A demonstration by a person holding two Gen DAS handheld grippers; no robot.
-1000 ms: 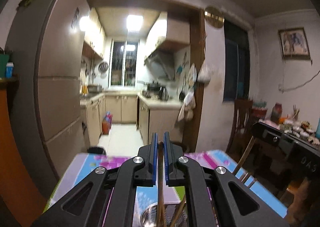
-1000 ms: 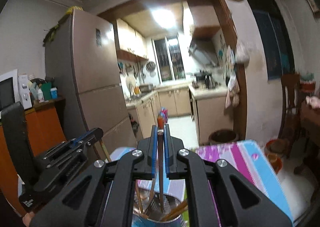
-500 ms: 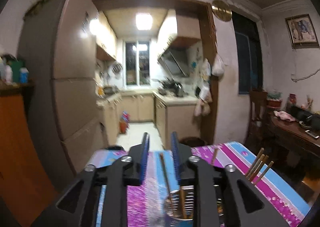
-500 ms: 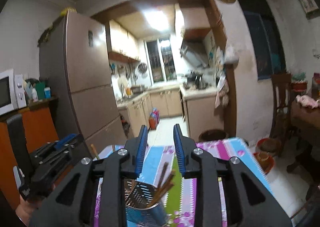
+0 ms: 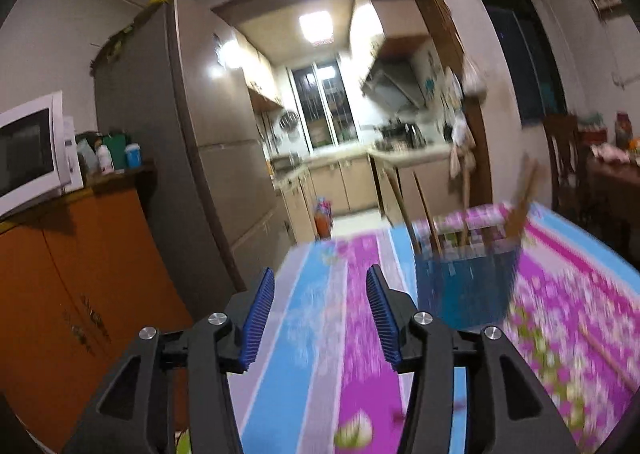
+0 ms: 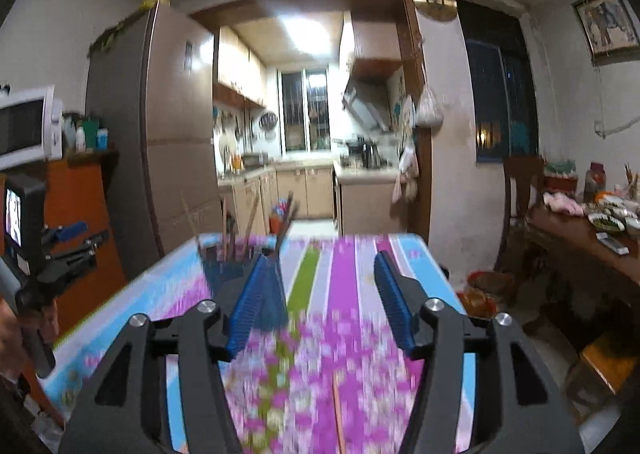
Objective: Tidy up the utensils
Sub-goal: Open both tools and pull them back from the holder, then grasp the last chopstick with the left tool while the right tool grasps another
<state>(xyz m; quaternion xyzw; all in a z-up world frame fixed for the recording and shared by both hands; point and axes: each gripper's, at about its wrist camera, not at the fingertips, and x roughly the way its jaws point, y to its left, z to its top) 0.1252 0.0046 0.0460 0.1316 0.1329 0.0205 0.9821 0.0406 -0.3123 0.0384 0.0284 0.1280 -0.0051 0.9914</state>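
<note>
A blue utensil holder (image 5: 464, 286) with several wooden chopsticks (image 5: 520, 210) standing in it sits on the striped flowered tablecloth (image 5: 352, 334). It also shows in the right wrist view (image 6: 236, 266), partly behind my right gripper's left finger. My left gripper (image 5: 320, 318) is open and empty, left of the holder. My right gripper (image 6: 320, 302) is open and empty, right of the holder. A loose chopstick (image 6: 338, 406) lies on the cloth below the right gripper; another chopstick (image 5: 608, 354) lies at the right in the left wrist view. The left gripper's body (image 6: 60, 254) shows at the left of the right wrist view.
An orange cabinet (image 5: 80, 286) with a microwave (image 5: 32, 150) and a tall fridge (image 5: 192, 158) stand left of the table. A dark wooden side table (image 6: 592, 238) with dishes and a chair (image 6: 520, 190) stand to the right. The kitchen doorway lies beyond the table's far edge.
Both grippers let go of the chopsticks they held over the holder, opened wide and drew back; the holder now stands farther off with those chopsticks in it.
</note>
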